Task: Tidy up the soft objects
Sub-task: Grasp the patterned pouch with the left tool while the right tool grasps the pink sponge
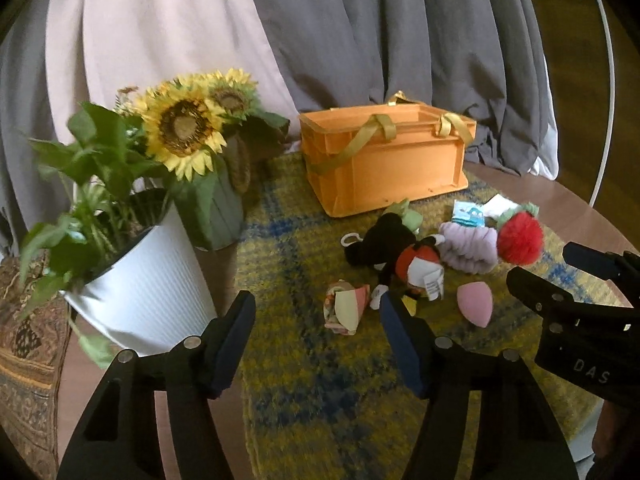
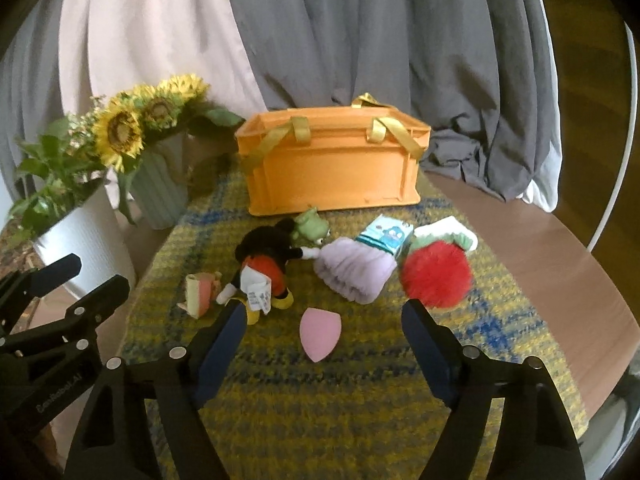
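An orange crate (image 1: 384,168) (image 2: 332,168) with yellow straps stands at the back of a yellow-blue mat (image 1: 320,392) (image 2: 340,400). In front of it lie a black-and-red mouse plush (image 1: 400,256) (image 2: 264,256), a lilac fluffy item (image 1: 468,248) (image 2: 356,272), a red pompom (image 1: 520,240) (image 2: 436,276), a pink sponge (image 1: 474,304) (image 2: 320,334) and a folded patterned cloth (image 1: 346,308) (image 2: 200,292). My left gripper (image 1: 316,304) (image 2: 80,276) hovers open just short of the cloth. My right gripper (image 2: 324,308) (image 1: 560,272) is open above the sponge, holding nothing.
A white pot with a leafy plant (image 1: 148,292) (image 2: 80,240) and a green vase of sunflowers (image 1: 184,128) (image 2: 160,192) stand at the left. Grey and pink curtains hang behind. The round wooden table's edge (image 2: 560,260) curves at the right.
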Available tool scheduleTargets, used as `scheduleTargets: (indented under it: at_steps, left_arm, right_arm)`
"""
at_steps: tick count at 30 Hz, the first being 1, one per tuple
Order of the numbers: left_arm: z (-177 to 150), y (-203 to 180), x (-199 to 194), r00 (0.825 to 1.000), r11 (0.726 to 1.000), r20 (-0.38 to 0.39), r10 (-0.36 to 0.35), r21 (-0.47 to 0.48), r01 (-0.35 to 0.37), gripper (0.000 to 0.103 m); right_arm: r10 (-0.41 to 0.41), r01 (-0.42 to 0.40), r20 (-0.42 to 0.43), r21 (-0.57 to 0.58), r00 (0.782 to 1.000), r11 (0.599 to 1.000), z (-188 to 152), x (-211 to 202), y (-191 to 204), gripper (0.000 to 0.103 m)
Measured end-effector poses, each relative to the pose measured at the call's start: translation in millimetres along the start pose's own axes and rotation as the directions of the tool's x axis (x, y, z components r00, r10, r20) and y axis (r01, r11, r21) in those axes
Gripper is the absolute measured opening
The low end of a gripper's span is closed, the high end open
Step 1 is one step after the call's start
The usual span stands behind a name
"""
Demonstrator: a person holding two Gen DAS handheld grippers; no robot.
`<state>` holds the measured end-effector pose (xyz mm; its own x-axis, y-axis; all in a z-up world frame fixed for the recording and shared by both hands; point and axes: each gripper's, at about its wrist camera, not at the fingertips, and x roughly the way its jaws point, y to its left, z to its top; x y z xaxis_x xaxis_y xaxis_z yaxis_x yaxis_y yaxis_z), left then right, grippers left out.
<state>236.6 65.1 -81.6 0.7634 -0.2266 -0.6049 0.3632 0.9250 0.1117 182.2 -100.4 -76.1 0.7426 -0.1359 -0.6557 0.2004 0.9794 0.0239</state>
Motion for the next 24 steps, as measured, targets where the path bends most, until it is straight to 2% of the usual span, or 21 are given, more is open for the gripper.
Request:
scheduleTargets:
  at_steps: [8,12,24]
  left_arm:
    - [-0.9,0.3,42.9,0.996,0.998,-0.065,-0.053,0.01,0.054,0.063]
    - [-0.8,-3.4,63.9,0.993,0.997,-0.098,-0.064,0.027,0.067,0.059]
    - [-1.7,-8.8,105.8,0.981,0.99,-0.159,-0.112,0.071,0.124,0.053]
  right_arm:
    - [-0.035,0.036,-0.058,0.018,0.998,0.999,-3.1,31.2,1.0,0.073]
    - [-0.041,0.043,-0.087,0.018,0.995,0.999,-6.8,45.2,0.9,0.069]
    - [-0.042,0.052,-0.146,0.07,0.988,0.996,-14.3,77.0,-2.0,0.068]
